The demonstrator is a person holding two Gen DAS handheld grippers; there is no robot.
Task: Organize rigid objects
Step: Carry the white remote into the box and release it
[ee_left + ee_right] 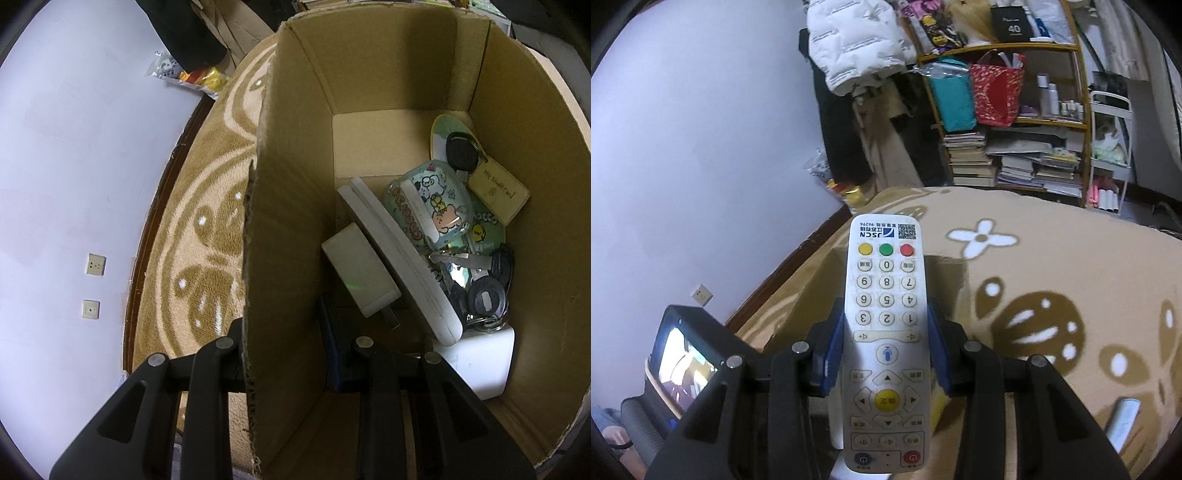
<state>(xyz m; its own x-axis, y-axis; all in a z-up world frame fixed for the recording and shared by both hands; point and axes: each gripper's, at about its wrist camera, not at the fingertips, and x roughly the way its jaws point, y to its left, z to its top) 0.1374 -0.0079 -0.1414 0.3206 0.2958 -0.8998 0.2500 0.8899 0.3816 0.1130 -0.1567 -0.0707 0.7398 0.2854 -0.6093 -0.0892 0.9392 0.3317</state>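
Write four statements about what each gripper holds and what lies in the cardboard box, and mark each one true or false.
1. The right gripper clamps a white remote control. True.
2. The left gripper pinches a wall of the cardboard box. True.
3. The box is empty. False: it holds keys, a cartoon-printed case, a card tag and white items.
4. The remote's buttons face away from the camera. False: the number keys are visible.

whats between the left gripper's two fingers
The left wall of the cardboard box: the left gripper is clamped on it, one finger outside and one inside, in the left wrist view.
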